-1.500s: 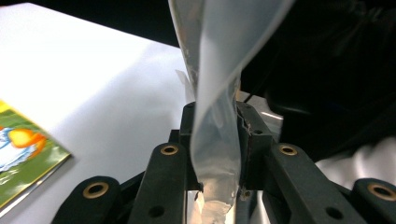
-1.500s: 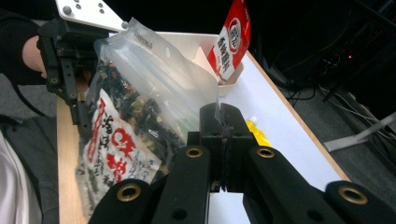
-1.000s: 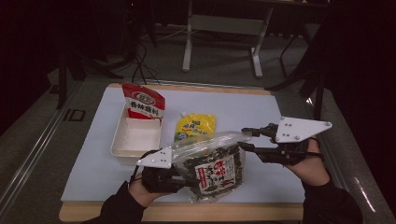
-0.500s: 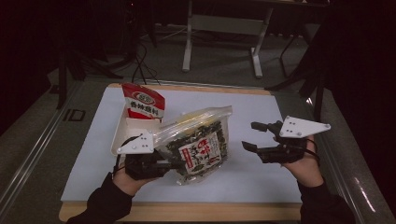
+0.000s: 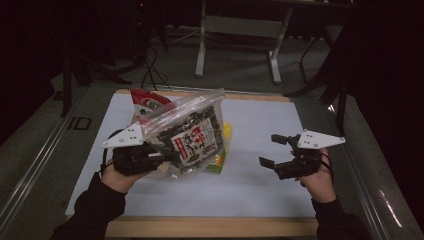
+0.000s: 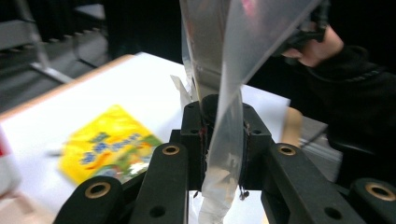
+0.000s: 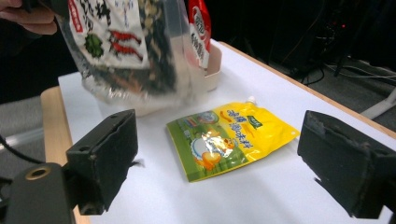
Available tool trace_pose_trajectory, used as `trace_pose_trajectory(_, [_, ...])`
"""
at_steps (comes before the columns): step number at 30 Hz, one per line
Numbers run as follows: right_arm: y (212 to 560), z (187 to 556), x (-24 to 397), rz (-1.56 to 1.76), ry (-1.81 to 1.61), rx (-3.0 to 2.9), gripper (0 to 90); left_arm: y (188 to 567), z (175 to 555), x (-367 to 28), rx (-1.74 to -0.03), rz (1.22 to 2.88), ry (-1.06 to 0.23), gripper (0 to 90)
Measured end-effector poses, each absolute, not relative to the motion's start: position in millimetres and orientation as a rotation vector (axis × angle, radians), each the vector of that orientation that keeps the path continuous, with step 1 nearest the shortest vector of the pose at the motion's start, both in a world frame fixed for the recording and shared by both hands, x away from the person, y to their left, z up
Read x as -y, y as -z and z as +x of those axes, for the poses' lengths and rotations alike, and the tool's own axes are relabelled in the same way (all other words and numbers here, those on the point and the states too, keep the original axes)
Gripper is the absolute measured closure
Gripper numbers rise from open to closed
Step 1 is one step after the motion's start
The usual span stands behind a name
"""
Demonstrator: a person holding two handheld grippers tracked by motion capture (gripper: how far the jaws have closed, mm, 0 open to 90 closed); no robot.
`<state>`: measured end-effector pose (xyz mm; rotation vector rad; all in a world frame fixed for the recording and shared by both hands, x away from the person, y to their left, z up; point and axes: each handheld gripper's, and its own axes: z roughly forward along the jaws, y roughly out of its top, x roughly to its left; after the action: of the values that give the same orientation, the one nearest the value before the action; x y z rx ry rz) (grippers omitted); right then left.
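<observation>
Left claw (image 5: pixel 167 157) clamps the seaweed bag (image 5: pixel 187 135) by its edge, lifted over the white worktop (image 5: pixel 260 185); right claw (image 5: pixel 272 150) has just been opening, nothing between the jaws. Left gripper view: film is thin, floppy, slick; grip the seam. Right gripper view: yellow pouch (image 7: pixel 231 137) lies flat; red label unreadable.

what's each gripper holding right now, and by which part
The left gripper pinches the clear seaweed bag by its thin plastic edge. The right gripper is open and holds nothing.
</observation>
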<state>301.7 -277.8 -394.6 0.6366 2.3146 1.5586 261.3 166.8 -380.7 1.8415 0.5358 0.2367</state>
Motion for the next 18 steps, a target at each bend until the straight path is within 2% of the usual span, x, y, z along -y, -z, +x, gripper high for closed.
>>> trace_pose_trajectory(18, [411.9, 312.9, 283.9, 0.638, -1.566, -2.283, 13.6, 383.7, 288.8, -230.3, -0.680, 1.878, -0.391, 77.9])
